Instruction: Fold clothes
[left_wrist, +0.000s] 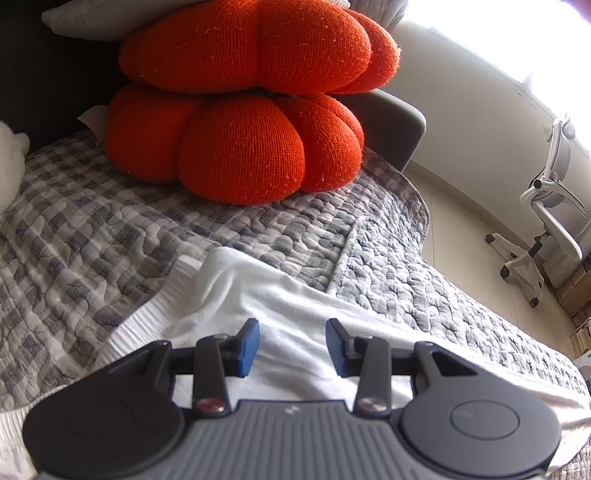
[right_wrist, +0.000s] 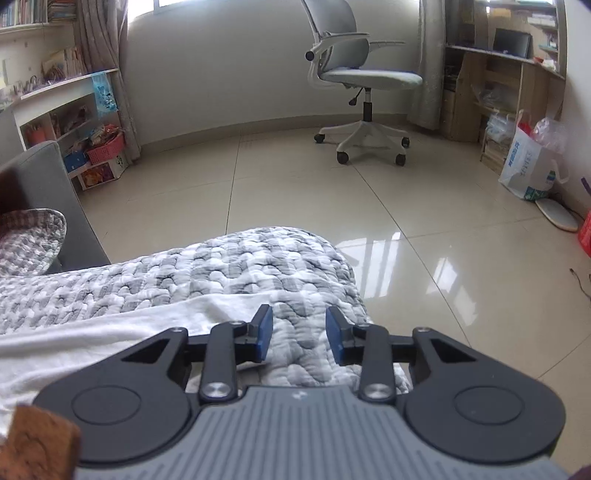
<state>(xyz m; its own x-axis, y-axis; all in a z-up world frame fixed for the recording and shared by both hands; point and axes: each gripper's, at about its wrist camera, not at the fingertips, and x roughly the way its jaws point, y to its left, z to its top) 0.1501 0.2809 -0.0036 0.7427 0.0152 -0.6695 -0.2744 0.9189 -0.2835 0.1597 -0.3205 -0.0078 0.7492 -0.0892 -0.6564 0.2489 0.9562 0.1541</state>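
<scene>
the left gripper (left_wrist: 291, 347) hangs over the white garment (left_wrist: 280, 295), its blue pads parted with a clear gap between them; white cloth fills that gap from below, but the pads do not pinch it. whether the tips touch the cloth cannot be told. the right gripper (right_wrist: 299, 338) is also parted, nothing clamped; between its pads only the grey checked quilt (right_wrist: 258, 266) shows, and the garment's edge (right_wrist: 110, 332) lies just left of its left pad.

the garment lies flat on the quilt, its ribbed hem (left_wrist: 147, 306) running toward the left of the left gripper, a soft ridge of cloth rising just ahead of it. beyond the garment, further up the quilt, two orange pumpkin cushions (left_wrist: 240, 140) sit stacked, well apart from the cloth, with bare quilt between.

the quilt's rounded edge (right_wrist: 347, 266) falls away just ahead and to the right of the right gripper; past it lies open tiled floor (right_wrist: 406, 206), with an office chair (right_wrist: 362, 77) far off by the wall.
</scene>
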